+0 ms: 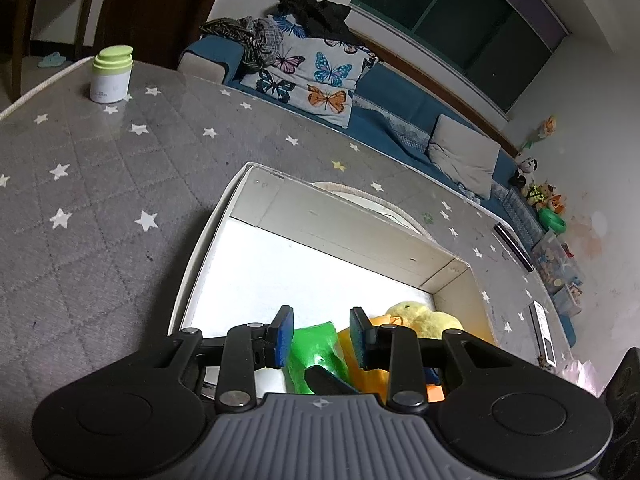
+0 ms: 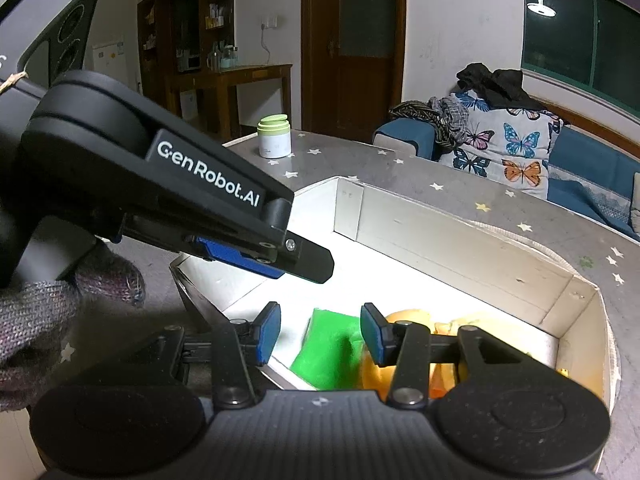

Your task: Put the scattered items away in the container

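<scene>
Cardboard, the white open box already holds a green soft packet and yellow plush duck; both grippers, left and right, hover over it with jaws apart and empty; the green-lidded white jar stands well apart, easily toppled by a careless reach.

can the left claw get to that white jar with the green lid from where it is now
Probably yes. The left claw is open and empty over the box, and only bare grey star cloth separates it from the jar.

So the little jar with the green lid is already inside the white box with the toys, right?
Not quite. The jar with the green lid stands out on the starry grey table, well apart from the white box, as the left wrist view shows. The toys are inside.
</scene>
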A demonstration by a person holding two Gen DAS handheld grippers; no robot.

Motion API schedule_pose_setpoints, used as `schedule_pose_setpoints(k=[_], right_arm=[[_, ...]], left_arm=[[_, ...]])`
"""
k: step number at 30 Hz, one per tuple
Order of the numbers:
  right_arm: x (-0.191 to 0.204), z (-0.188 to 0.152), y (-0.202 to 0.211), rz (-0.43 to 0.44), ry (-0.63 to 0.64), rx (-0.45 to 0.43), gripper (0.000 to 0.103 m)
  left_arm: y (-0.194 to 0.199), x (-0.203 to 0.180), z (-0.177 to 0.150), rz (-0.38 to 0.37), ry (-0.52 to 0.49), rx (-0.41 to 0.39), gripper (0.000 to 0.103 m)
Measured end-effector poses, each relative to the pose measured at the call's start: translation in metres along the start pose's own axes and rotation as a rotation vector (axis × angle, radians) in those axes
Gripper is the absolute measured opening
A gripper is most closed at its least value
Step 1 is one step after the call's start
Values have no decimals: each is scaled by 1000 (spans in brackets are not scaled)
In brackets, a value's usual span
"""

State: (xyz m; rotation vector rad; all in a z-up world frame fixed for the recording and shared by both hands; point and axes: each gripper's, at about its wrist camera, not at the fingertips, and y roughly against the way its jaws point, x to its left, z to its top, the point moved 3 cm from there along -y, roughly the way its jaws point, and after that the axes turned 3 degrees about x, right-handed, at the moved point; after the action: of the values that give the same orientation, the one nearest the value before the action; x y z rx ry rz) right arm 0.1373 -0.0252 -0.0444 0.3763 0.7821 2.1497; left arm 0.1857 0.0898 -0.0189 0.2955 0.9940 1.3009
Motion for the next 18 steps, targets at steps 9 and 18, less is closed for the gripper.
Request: schedule_pose_setpoints(k=[9,18], right_arm=[[-2,-5,16,-11,-16,-26,50],[-5,-12,36,-28,-51,-51,55]], left_arm=[[12,-6,-7,13,-23,-26,33],[27,-20,-22,60,-93,-73,33]])
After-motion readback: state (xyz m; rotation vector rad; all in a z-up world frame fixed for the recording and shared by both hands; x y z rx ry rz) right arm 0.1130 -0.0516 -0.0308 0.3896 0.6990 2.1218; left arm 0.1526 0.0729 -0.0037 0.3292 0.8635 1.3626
